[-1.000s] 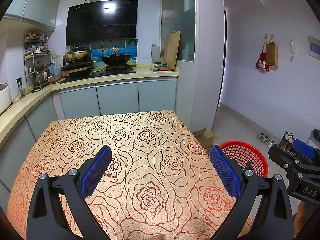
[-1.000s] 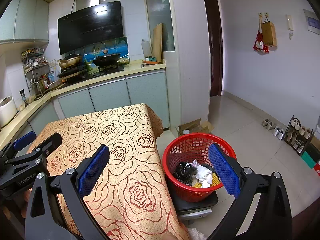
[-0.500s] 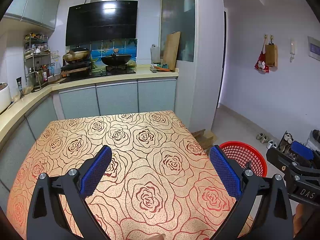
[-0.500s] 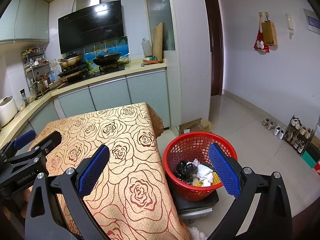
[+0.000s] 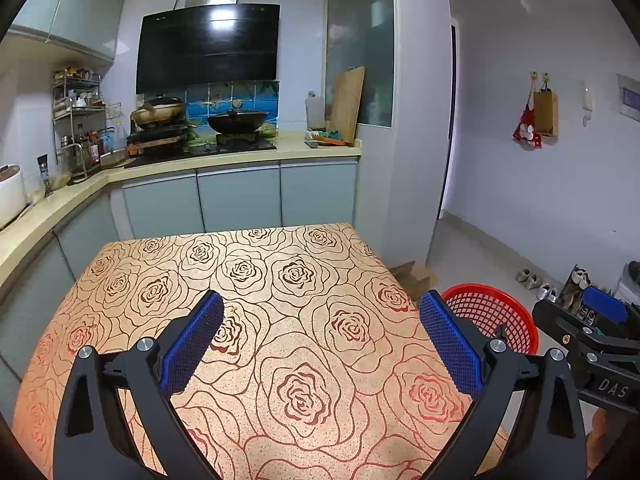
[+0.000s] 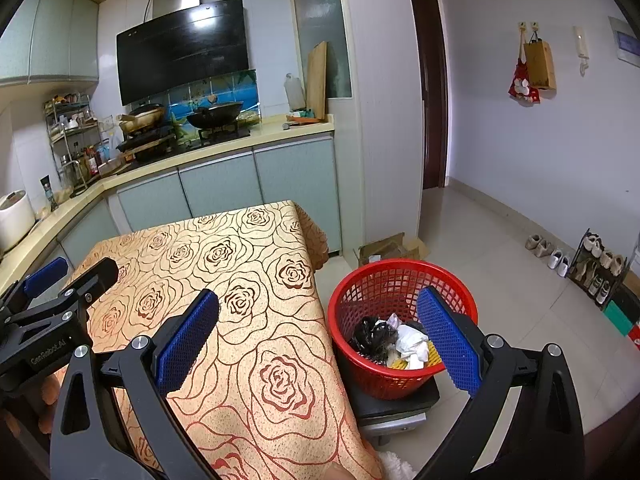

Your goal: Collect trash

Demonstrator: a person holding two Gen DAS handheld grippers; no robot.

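Observation:
A red mesh basket (image 6: 384, 292) stands on a low stool to the right of the table and holds black, white and yellow trash (image 6: 394, 340); its rim shows in the left wrist view (image 5: 486, 312). My left gripper (image 5: 320, 336) is open and empty above the rose-patterned tablecloth (image 5: 280, 300). My right gripper (image 6: 318, 328) is open and empty, spanning the table's right edge and the basket. The tablecloth (image 6: 224, 264) shows no trash on it. Each gripper appears at the edge of the other's view.
Kitchen counter with stove, pans and rack (image 5: 200, 148) lies behind the table. A cardboard box (image 6: 390, 246) sits on the floor past the basket. Shoes and a shoe rack (image 6: 592, 260) line the right wall. A doorway (image 6: 430, 88) opens at the back right.
Both grippers have drifted very slightly; both stay open and empty. Nothing else has moved.

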